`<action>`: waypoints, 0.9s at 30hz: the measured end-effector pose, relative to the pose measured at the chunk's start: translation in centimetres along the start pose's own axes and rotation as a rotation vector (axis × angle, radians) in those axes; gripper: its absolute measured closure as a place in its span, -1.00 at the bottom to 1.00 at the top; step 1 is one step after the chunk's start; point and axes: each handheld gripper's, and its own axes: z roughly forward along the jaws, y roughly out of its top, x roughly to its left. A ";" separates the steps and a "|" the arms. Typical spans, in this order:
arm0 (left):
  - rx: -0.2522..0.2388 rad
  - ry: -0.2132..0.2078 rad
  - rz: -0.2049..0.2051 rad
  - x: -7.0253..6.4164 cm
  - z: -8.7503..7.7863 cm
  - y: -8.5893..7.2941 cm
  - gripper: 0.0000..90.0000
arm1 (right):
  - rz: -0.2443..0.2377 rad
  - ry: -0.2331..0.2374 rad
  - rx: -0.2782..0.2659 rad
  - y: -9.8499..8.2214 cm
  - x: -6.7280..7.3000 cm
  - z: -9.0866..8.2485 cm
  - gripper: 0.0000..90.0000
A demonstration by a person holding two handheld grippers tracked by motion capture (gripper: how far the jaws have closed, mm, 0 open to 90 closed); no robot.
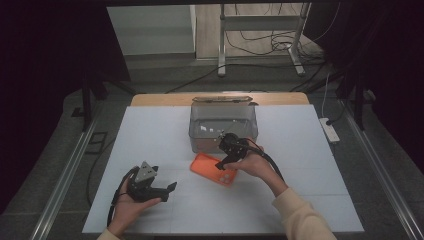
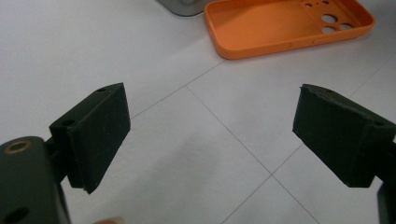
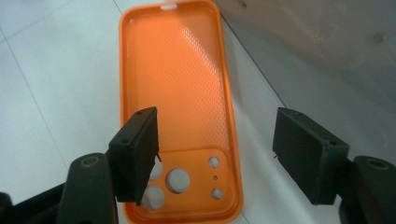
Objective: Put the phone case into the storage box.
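The right gripper (image 1: 223, 162) hangs over an orange phone case (image 3: 177, 107), tipped down toward the desk (image 1: 150, 135). Its two black jaws are spread wide with nothing pinched between them. In the right gripper view, one jaw stands over the inside of the case near the camera holes and the other stands outside the case's long edge, over bare desk, so the pair straddles one side wall; whether either pad touches the case cannot be told. This placing looks like a line-up for pinching that thin wall, which is probably the easiest part of a flat case to grab. The case lies open side up, near the middle of the white desk, just in front of a clear plastic box (image 1: 223, 125) that sits toward the far edge. The box's closeness suggests the case may be meant to go in there, though that is only a guess. The left gripper (image 1: 167, 189) rests in the person's left hand (image 1: 131, 205) near the near left corner of the desk, well apart from the case, its jaws spread and empty, seemingly waiting.
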 end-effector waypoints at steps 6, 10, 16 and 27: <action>0.000 0.000 0.000 0.0 0.0 0.0 -0.75 | 0.012 0.000 0.020 0.0 -0.1 0.5 -0.20; 0.001 -0.001 0.002 0.0 0.0 0.0 -0.75 | 0.021 -0.005 0.028 0.1 -0.2 0.8 -0.13; 0.001 -0.001 0.001 0.0 0.0 0.0 -0.75 | 0.024 -0.008 0.041 0.1 -0.4 1.2 -0.06; 0.001 0.000 0.005 0.0 0.0 0.0 -0.75 | 0.027 -0.019 0.069 0.3 -0.5 1.8 0.06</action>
